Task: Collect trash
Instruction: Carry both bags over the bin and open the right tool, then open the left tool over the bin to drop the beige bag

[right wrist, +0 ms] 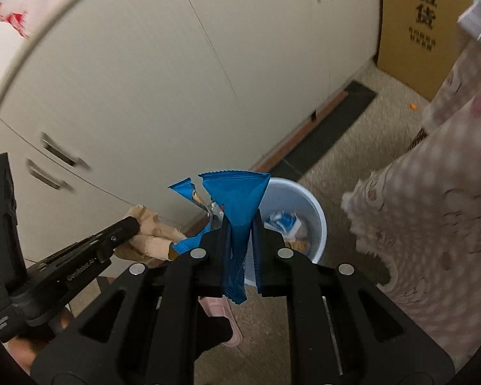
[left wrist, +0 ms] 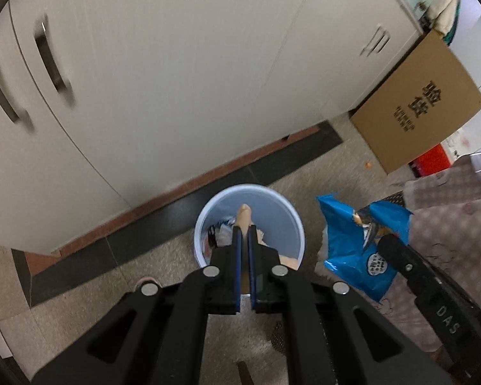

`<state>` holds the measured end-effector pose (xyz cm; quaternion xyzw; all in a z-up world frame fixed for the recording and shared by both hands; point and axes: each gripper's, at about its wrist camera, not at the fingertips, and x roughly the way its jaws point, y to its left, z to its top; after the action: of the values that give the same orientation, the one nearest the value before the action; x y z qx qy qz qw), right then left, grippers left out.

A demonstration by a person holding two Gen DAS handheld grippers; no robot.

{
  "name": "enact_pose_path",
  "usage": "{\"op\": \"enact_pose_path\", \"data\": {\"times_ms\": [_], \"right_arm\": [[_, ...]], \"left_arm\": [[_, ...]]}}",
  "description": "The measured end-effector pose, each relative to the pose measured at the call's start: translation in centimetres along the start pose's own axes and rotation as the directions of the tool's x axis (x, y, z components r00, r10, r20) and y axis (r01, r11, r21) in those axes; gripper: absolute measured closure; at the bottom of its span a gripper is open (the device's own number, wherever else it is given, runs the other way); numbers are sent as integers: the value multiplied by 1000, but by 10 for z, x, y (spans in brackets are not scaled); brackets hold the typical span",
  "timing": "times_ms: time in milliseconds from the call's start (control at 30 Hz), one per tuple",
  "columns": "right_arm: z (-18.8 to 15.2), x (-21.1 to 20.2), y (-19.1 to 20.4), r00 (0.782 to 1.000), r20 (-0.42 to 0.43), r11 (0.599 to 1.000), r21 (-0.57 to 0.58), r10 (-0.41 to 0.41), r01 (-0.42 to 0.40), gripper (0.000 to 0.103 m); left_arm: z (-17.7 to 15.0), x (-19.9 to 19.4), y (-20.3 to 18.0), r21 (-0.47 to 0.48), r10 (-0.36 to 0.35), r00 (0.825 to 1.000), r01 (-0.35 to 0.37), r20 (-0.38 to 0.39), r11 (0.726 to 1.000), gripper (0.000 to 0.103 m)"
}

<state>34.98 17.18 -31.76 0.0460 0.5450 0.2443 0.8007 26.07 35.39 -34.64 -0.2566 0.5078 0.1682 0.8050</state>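
Observation:
A pale blue waste bin (left wrist: pixel 282 211) stands on the floor by the cabinets, with wrappers and scraps inside; it also shows in the right wrist view (right wrist: pixel 308 202). My left gripper (left wrist: pixel 244 234) is shut on crumpled brown paper (left wrist: pixel 243 216) and holds it over the bin's mouth. In the right wrist view the left gripper (right wrist: pixel 134 224) holds that brown paper (right wrist: pixel 150 227) left of the bin. My right gripper (right wrist: pixel 240 224) is shut on a blue snack wrapper (right wrist: pixel 237 199), held just left of and above the bin. The wrapper (left wrist: pixel 362 240) hangs right of the bin in the left view.
White cabinet doors (left wrist: pixel 163 80) with a dark floor strip run behind the bin. A cardboard box (left wrist: pixel 420 106) leans at the back right. A pink patterned cloth (right wrist: pixel 439 199) drapes on the right. A pink slipper (right wrist: pixel 221 317) is under my right gripper.

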Motion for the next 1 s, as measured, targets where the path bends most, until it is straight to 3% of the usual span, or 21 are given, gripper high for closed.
{"op": "enact_pose_path", "data": {"times_ms": [167,233,300,533,1000], "right_arm": [[-5,36,-12,999,-44,1000,29,-8,9,90],[-5,50,-15,998,-61,999,40,-1,4,80],[-5,60,-16,998,-62,999,41,-3,5,56],[-7,77,-22,997,-77,999,52,-5,9,56],[-15,64,-35,997,-75,997,71,-7,13,50]], "left_arm": [[-4,37,-2,0,23,998,-23,-62,1000,99],[-5,48,0,0,28,997,-28,-78,1000,99],[-5,57,-2,4,34,995,-33,-92,999,99],[-11,76,-3,5,39,992,-38,-123,999,99],[-13,80,-21,31,38,990,-34,-136,999,99]]}}
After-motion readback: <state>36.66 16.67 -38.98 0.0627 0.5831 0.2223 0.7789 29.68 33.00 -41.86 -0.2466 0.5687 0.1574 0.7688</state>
